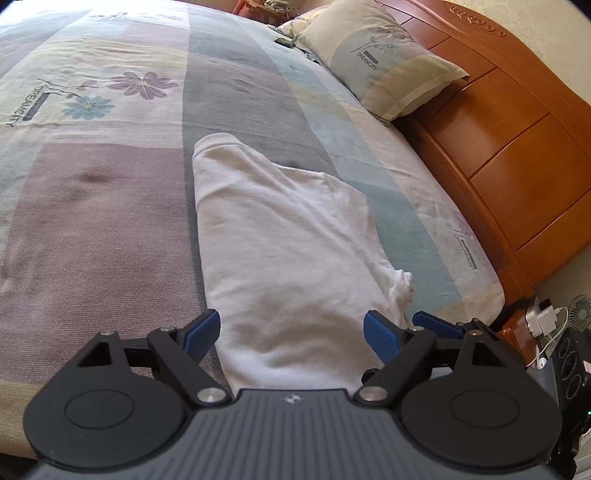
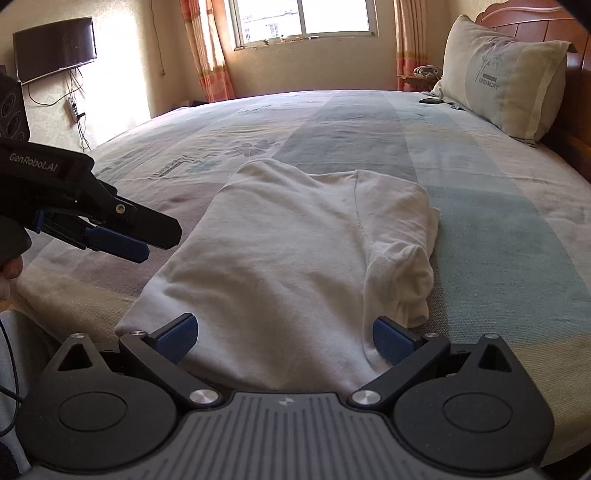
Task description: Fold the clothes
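- Your left gripper (image 1: 291, 334) fills the bottom of the left wrist view, its jaws spread wide with nothing clamped; the blue pads (image 1: 201, 332) stand apart on either side of the cloth's near end.
- The white garment (image 1: 280, 236) lies on the bedspread (image 1: 92, 206), running from the lower centre of the frame up to a ribbed collar edge at mid-frame. One side is already folded inward, leaving a diagonal edge on the right and a bunched sleeve at lower right.
- In the right wrist view, your right gripper (image 2: 286, 338) sits low in the frame, jaws also spread wide and gripping nothing. The garment (image 2: 288, 258) reaches down between the blue pads (image 2: 391, 341), but they are not pressing on it.
- The same view shows your left gripper (image 2: 122, 240) at the left edge, pointing toward the garment's left border, just above the bedspread (image 2: 498, 229).
- A pillow (image 1: 380, 62) leans on the wooden headboard (image 1: 517, 140) at upper right of the left wrist view; a small dark device (image 1: 283, 41) lies beside it.
- Further off in the right wrist view: a window (image 2: 303, 18) top centre, a wall television (image 2: 55, 46) upper left.
- A charger and cable (image 1: 543, 321) sit at the right edge, low in the left wrist view.
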The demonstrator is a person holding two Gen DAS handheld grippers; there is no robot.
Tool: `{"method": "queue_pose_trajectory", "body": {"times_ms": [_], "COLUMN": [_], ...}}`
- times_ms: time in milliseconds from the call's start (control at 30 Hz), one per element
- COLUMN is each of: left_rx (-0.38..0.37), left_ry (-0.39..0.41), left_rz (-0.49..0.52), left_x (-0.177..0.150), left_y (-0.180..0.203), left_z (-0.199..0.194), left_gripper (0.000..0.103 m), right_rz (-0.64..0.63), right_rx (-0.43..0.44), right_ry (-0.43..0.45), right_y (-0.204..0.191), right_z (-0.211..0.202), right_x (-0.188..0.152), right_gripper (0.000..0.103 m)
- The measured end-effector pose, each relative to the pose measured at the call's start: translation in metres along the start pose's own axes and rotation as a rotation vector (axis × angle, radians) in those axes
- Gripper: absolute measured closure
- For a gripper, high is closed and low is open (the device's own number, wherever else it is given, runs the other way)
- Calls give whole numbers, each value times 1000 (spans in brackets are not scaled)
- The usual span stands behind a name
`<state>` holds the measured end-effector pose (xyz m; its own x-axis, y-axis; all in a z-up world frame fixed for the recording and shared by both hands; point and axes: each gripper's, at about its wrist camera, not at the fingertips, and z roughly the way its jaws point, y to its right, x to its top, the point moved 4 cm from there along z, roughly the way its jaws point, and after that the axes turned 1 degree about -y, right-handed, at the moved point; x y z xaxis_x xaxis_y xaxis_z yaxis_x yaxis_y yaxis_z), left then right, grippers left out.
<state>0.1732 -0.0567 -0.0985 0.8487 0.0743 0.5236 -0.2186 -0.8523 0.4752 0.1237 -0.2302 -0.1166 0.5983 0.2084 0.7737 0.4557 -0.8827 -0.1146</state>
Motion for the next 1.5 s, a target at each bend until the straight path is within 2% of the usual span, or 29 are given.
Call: {"method": "queue_pose_trajectory", "body": {"times_ms": [100,200,300,333,433,567,700,733,767,833,967,1067,1167,1233,1333,1400,1500], "left_rx": [-3,16,42,42,31,22,10,5,0,-8,-50,-80,-47,-40,-27,-47,6], "left_ry": [22,21,27,31,60,94,108,108,107,108,119,99,44,40,59,72,45], "left_rz": [5,13,-2,-13,-35,3,35,43,53,70,119,161,182,194,217,238,249], "left_x": [4,2,3,5,15,29,32,33,36,45,66,69,69,72,84,90,94], "left_y": [1,-1,-12,-16,-20,-10,-7,-8,-9,-9,4,12,8,5,12,16,12], "left_z": [-4,-6,-12,-14,-15,-17,-22,-21,-19,-11,21,52,86,98,94,92,108], "left_gripper": [18,18,18,18,18,18,18,18,18,18,18,18,19,19,19,18,18], "right_rz": [-68,-95,-28,8,70,-32,-39,7,50,84,53,50,43,37,34,37,39], "right_rx": [47,98,4,-2,30,25,-8,-38,-44,-7,0,5,11,17,25,30,26], "right_ry": [64,19,-87,-90,-24,64,16,-36,-45,20,23,47,79,97,105,110,116], "right_y": [-15,-24,-6,3,11,4,13,23,31,39,38,37,36,37,38,38,37], "right_z": [-8,9,30,29,9,9,48,61,66,62,61,59,56,55,54,54,53], "right_x": [14,13,-2,-5,7,36,46,40,33,23,18,15,11,9,9,8,7], "right_gripper": [0,0,0,1,0,0,0,0,0,0,0,0,0,0,0,0,0]}}
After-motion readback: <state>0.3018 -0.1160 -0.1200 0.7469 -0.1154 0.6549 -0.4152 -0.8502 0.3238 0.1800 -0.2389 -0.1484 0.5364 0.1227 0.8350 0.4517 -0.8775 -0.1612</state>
